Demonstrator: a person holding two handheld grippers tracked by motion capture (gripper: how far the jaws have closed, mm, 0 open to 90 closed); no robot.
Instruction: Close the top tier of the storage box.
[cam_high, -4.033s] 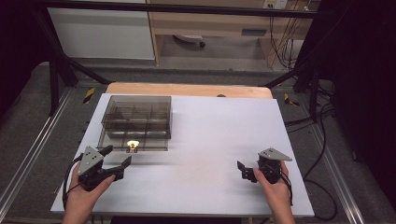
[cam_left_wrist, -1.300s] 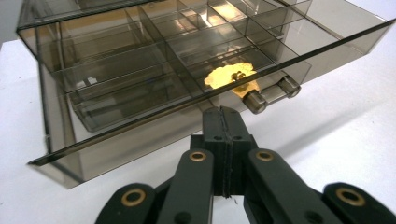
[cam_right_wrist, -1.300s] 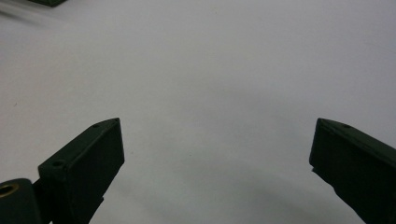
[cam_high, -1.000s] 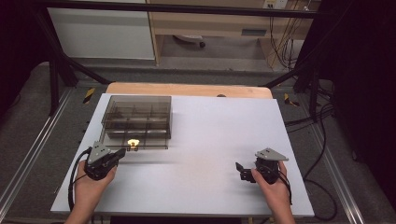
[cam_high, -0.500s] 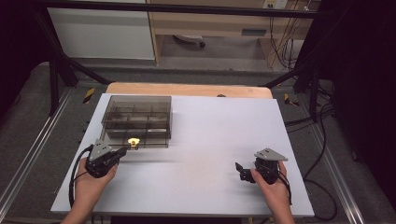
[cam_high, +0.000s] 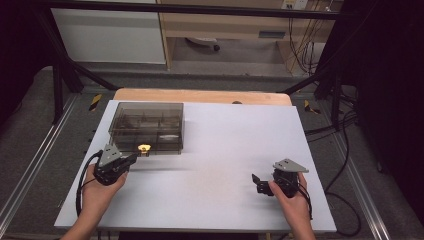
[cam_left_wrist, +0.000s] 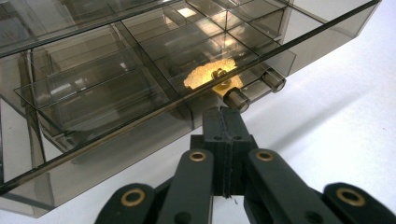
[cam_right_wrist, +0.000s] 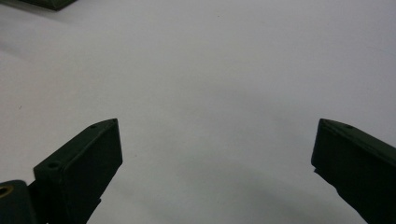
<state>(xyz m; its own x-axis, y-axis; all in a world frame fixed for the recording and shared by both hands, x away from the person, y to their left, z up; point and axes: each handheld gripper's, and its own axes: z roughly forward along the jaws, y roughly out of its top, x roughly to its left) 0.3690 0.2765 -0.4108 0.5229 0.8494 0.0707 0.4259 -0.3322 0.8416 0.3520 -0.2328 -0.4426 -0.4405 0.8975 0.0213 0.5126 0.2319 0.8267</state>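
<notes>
Both tongs are waiting: the closed left tongs (cam_left_wrist: 223, 116) are pointing at the box's (cam_high: 146, 120) front knob (cam_left_wrist: 236, 98) just ahead, while the open right tongs (cam_high: 261, 184) are resting well apart.

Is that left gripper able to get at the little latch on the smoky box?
Probably yes. The left gripper, jaws shut, points straight at the latch on the box front, and nothing lies between them.
</notes>
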